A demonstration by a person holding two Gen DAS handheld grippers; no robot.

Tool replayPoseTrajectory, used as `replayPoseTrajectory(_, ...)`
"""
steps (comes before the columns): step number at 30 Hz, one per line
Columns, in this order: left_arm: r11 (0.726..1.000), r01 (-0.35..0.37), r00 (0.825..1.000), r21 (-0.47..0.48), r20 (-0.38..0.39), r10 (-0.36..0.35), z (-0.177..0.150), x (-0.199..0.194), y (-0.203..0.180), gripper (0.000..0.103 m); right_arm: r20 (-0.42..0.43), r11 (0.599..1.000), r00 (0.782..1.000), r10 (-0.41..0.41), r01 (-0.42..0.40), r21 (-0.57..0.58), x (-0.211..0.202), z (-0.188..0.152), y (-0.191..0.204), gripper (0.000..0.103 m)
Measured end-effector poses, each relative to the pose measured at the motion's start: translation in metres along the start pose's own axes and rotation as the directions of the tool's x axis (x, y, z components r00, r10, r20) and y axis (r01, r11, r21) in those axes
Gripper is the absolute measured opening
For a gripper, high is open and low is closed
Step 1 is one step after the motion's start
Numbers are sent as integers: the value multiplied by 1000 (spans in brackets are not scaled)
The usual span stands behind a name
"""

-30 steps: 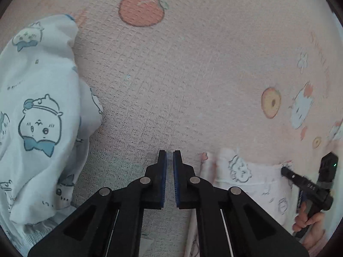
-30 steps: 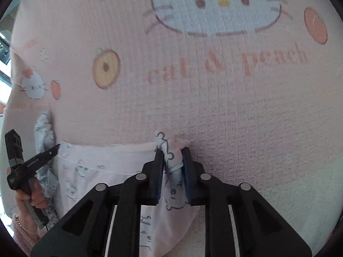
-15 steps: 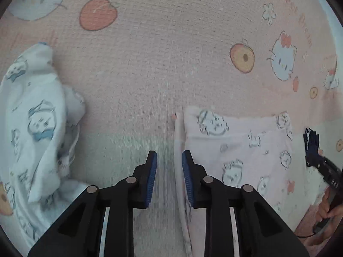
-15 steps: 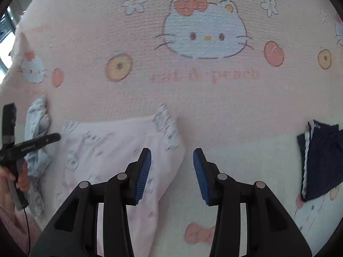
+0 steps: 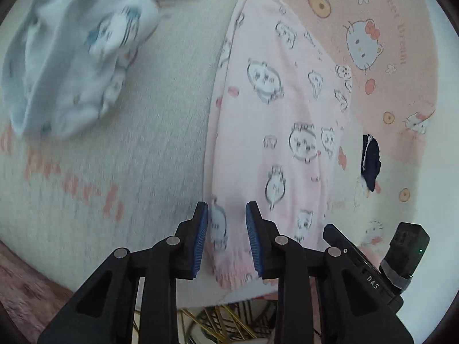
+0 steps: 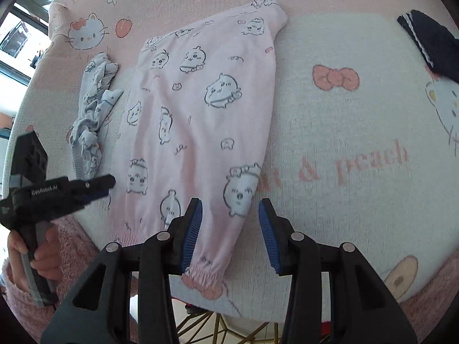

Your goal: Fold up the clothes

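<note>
On the near half of the printed blanket [image 6: 344, 109], pink trousers [image 6: 200, 120] lie flat, legs together, cuffs at the near edge, waist far. Right gripper [image 6: 229, 223] hovers over the right cuff, jaws wide, nothing held. Left gripper [image 5: 225, 226] sits above the left cuff edge, jaws moderately apart, empty; seen from the right wrist it shows at far left in a hand [image 6: 37, 252]. Crumpled pale-blue garment [image 6: 91, 114] lies just left of the trousers. Dark navy item [image 6: 430, 43] lies well apart, far right.
</note>
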State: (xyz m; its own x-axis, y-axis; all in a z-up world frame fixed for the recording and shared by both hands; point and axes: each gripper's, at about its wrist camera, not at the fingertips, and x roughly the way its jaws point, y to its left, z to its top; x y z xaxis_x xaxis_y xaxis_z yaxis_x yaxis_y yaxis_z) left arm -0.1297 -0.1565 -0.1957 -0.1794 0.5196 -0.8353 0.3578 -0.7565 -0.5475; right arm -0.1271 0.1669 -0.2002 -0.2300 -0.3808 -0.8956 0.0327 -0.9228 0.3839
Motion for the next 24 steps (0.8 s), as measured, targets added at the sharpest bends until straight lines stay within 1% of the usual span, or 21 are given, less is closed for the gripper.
replayPoseTrajectory(2,1000,20,1000,3,8,-20,-17,-6,3,30,-13,1000,1000,10,-10,13,-3,-14,-7,42)
replayPoseTrajectory(4,1000,13,1000,8,27,-13,-32,-13,4,32,-28,999,999,23,-22,36,-3,-27,-15,42)
replayPoseTrajectory(6,1000,12,1000,5,29,-12,-46,-15,7,34,-41,996,997,63,-61,61,0,-35,-22,42)
replayPoseTrajectory(8,1000,15,1000,-2,6,-15,-52,-6,11,35,-52,990,992,114,-110,84,5,-41,-27,42)
replayPoseTrajectory(9,1000,2,1000,-7,2,-2,-52,-1,11,35,-53,986,989,140,-135,97,9,-42,-28,46)
replayPoseTrajectory(10,1000,10,1000,-15,9,-10,-51,1,11,34,-53,983,986,155,-149,104,13,-42,-28,51)
replayPoseTrajectory(11,1000,18,1000,-24,16,-18,-51,3,10,34,-38,982,985,165,-161,104,15,-42,-28,52)
replayPoseTrajectory(12,998,48,999,-32,19,-47,-51,4,9,34,-25,979,983,180,-176,100,16,-41,-27,56)
replayPoseTrajectory(13,996,77,997,-39,22,-76,-51,6,8,31,-24,981,984,174,-171,91,16,-42,-25,57)
replayPoseTrajectory(14,998,60,998,-34,22,-59,-53,7,6,29,-23,983,985,169,-166,81,17,-42,-22,57)
replayPoseTrajectory(15,999,43,999,-29,23,-42,-54,9,4,27,-33,985,986,163,-161,61,18,-43,-19,51)
replayPoseTrajectory(16,999,41,999,-21,27,-40,-56,7,2,26,-44,987,987,157,-156,41,19,-44,-15,32)
replayPoseTrajectory(17,999,38,999,-14,32,-38,-57,5,0,24,-54,988,987,152,-151,21,20,-45,-11,23)
replayPoseTrajectory(18,999,36,999,-6,37,-36,-59,4,-2,23,-58,987,986,159,-159,15,21,-47,-9,20)
replayPoseTrajectory(19,999,33,999,2,42,-33,-61,2,-4,21,-47,989,988,148,-148,-10,18,-49,-7,16)
replayPoseTrajectory(21,999,28,998,17,51,-29,-64,-2,-8,20,-27,990,991,130,-131,-47,13,-50,-3,13)
replayPoseTrajectory(24,999,20,998,40,65,-23,-69,-8,-13,14,-9,991,992,128,-128,-49,-3,-53,-6,11)
